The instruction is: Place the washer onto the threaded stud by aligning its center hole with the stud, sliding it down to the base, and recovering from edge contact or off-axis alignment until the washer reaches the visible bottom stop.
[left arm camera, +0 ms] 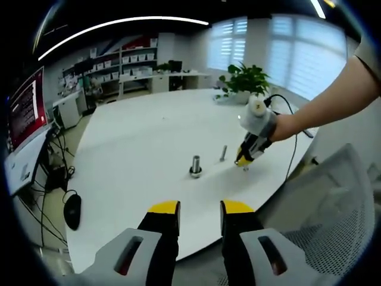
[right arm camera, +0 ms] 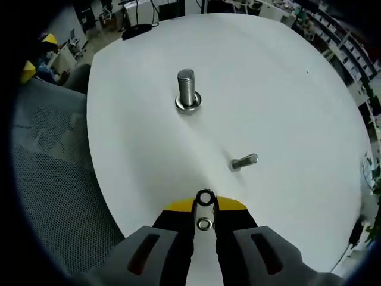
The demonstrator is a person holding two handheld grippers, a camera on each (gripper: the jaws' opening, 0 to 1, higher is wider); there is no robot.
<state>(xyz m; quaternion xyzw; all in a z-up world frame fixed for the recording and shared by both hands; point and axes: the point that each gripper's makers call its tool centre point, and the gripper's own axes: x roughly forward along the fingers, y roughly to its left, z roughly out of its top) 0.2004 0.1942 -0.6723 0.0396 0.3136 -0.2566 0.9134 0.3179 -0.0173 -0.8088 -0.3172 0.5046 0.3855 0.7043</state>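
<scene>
**A:** What is the right gripper (right arm camera: 204, 205) carrying?

**B:** Its jaws are pinching a small washer (right arm camera: 205, 197) edge-on at the tips; a second ring (right arm camera: 204, 224) is lying on the table just below them.

**A:** And which way is the stud lying?

**B:** Beyond the tips, a small stud (right arm camera: 244, 161) is sitting close and slightly right; the large threaded stud (right arm camera: 187, 89) is standing upright farther on, slightly left, axis vertical.

**A:** The left gripper (left arm camera: 199, 210)?

**B:** It is hanging with its jaws parted and empty at the white table's (left arm camera: 137, 155) near edge, much farther from both studs; the right is the nearer.
</scene>
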